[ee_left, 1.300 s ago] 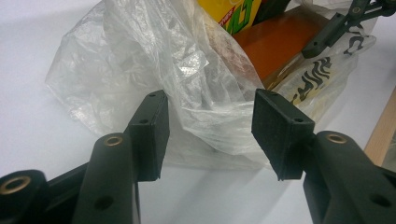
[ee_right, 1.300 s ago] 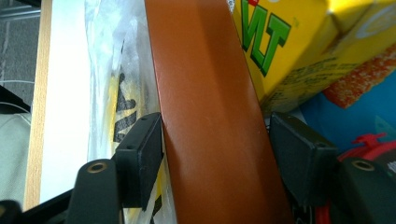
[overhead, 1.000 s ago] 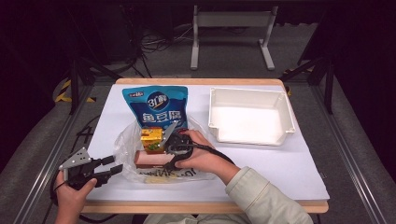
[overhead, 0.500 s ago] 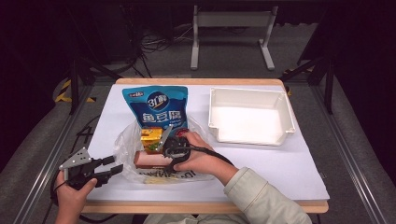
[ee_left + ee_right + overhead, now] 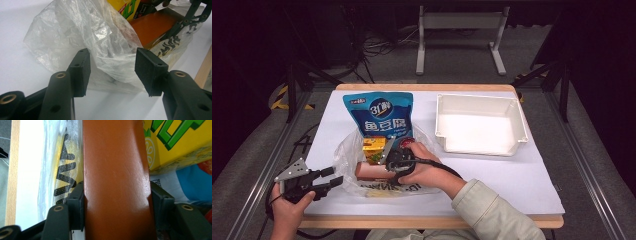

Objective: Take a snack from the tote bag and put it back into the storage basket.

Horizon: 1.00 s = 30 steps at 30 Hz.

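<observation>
My left tongs (image 5: pixel 331 178) hover near the worktop's front edge, jaws apart with nothing between them, aimed at the crumpled rim of the clear plastic bag (image 5: pixel 82 37) just ahead. My right tongs (image 5: pixel 388 161) are inside that bag's mouth, clamped on the sides of an orange-brown box (image 5: pixel 115 175), which lies flat in the bag near the front of the white worktop (image 5: pixel 492 175). Beside the box in the right gripper view sits a yellow carton (image 5: pixel 175 142), touching or very close to it, and a yellow packet with black lettering (image 5: pixel 65 172) lies on its other side under the plastic. Beyond the bag the blue snack pouch (image 5: pixel 381 115) lies flat, and farther right stands the empty white bin (image 5: pixel 479 125), well apart. As I judge it, the risk is that the bag comes along when I draw the box out: the film is loose and my left tongs are not pinning it, so it could drag the carton and packet across the worktop. The box's faces look smooth and glossy, so it might also slip if the plastic snags it.
</observation>
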Motion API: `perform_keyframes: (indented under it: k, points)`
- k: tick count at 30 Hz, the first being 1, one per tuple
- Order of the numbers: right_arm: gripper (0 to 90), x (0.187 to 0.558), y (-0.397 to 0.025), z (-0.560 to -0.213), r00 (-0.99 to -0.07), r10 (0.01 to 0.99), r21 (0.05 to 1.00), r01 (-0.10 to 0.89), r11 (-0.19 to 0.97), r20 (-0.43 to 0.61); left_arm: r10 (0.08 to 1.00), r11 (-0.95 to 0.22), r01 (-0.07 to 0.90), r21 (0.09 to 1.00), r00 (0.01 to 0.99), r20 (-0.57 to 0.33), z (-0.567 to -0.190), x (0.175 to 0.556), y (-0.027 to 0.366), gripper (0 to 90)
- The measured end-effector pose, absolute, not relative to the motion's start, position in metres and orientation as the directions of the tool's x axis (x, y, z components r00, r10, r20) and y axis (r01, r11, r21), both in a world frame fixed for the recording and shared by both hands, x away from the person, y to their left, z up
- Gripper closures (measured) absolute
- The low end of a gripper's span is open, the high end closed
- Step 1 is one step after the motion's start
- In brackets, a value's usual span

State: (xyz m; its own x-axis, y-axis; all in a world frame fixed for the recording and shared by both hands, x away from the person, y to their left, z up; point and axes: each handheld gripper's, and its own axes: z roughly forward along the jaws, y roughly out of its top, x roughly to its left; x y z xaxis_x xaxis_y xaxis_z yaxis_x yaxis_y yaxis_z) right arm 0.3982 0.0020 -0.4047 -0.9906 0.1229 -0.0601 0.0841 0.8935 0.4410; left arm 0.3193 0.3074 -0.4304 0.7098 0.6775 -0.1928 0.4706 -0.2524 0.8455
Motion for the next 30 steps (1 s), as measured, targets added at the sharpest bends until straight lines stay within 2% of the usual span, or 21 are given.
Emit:
perform_keyframes:
  k: [7,30]
  points:
    - [42.6,0.394,-0.003,-0.394,-0.988,0.121,0.464,0.063,0.883,-0.097,0.678,-0.254,0.472,0.844,0.709,-0.192,-0.430,0.319,0.307,47.0]
    - [42.1,0.394,-0.016,-0.360,-0.986,0.144,0.591,0.066,0.804,-0.086,0.675,-0.258,0.471,0.844,0.712,-0.192,-0.431,0.320,0.306,46.5]
